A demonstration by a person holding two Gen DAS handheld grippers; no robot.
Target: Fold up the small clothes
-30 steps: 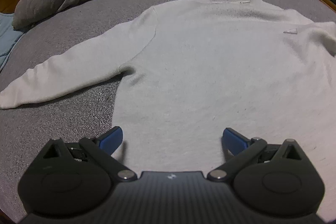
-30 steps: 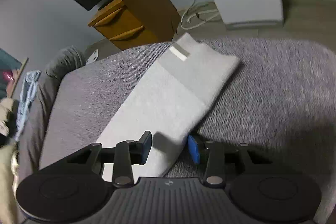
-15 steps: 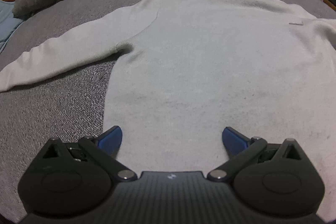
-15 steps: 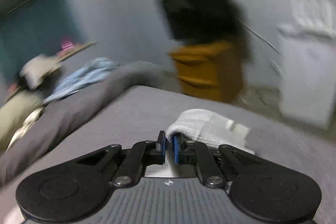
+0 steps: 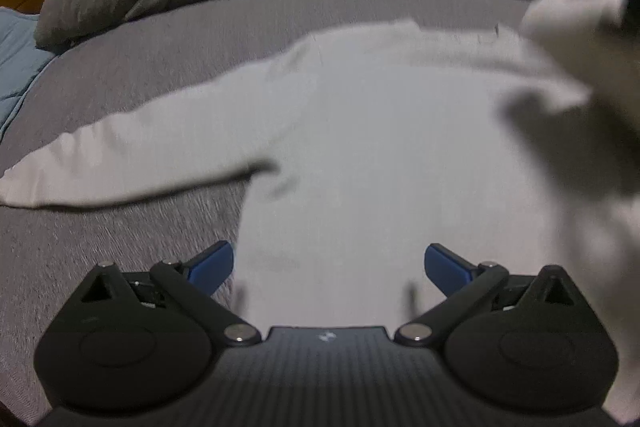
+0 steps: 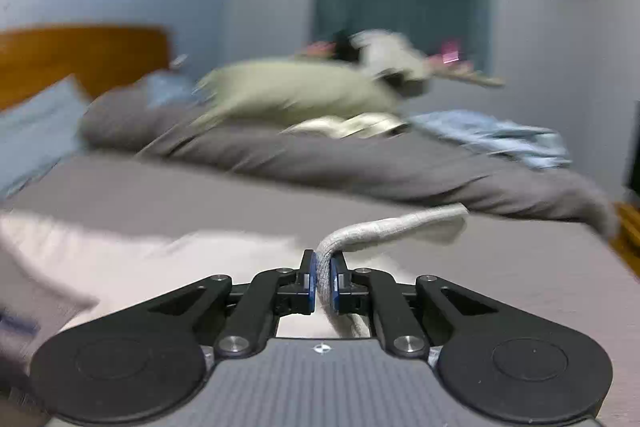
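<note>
On the bed [image 5: 200, 39], the pale sweater [image 5: 380, 155] lies flat. Our right claw [image 6: 323, 281] pinches its sleeve [image 6: 400, 227], lifted over the body; our left claw [image 5: 328, 263] hovers spread and empty. We judge: lay the sleeve straight across the chest, unbunched, before letting go.

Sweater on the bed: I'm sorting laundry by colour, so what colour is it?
The sweater is plain off-white, with no visible pattern; the left wrist view shows it best.
</note>
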